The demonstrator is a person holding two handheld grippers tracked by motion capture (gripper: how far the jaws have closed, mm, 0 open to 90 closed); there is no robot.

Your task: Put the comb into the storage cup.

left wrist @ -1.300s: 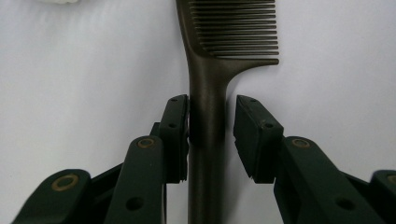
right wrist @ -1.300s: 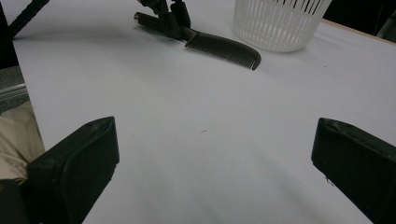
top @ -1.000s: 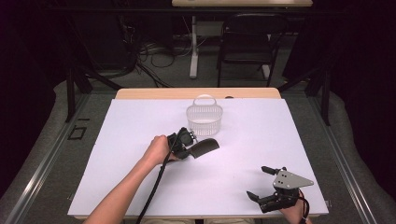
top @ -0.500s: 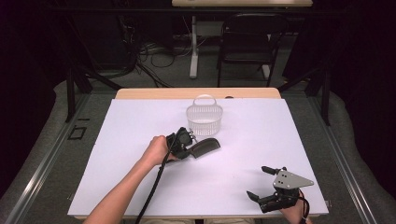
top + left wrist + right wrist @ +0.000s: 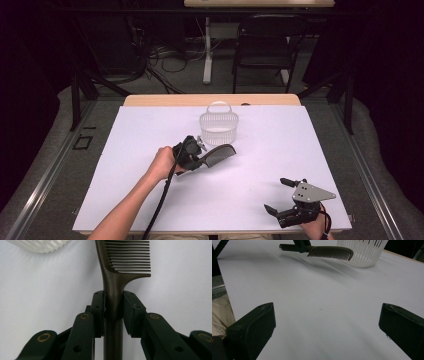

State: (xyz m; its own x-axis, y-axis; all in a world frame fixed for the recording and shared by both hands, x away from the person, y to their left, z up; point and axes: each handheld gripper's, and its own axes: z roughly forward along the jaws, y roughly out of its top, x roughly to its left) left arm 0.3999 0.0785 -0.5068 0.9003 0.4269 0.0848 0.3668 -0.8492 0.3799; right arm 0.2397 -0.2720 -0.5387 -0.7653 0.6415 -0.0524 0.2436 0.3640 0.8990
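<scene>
Holding the dark comb (image 5: 216,154) by its handle, the left claw (image 5: 200,156) has its pads clamped on either side of the shaft just below where the teeth start, which is really clear in the left gripper view: comb (image 5: 113,290) running straight up the middle, one pad (image 5: 98,312) pressing on each side. So the comb's long axis carries on in line with the claw, pointing away from the hand, teeth end out front.

What matters for the next bit is where that teeth end points. In the high view the comb sticks out to the right and slightly up the picture, and the white slatted basket (image 5: 218,127) sits just beyond it, a bit further back on the surface (image 5: 280,150). The tip looks like it ends just short of the basket's near wall, not touching, though height is hard to judge from above. The right gripper view helps: the comb (image 5: 329,252) hangs clear of the surface with its shadow beneath, and the basket (image 5: 362,252) is right beside the teeth end.

Best guess is the comb is headed for the basket, so it needs lifting over the rim and probably tipping, since it looks about as long as the basket is wide.

The right claw (image 5: 282,196) is well apart, down at the near right corner, jaws spread wide with nothing between them. The left hand is way closer to the basket.
</scene>
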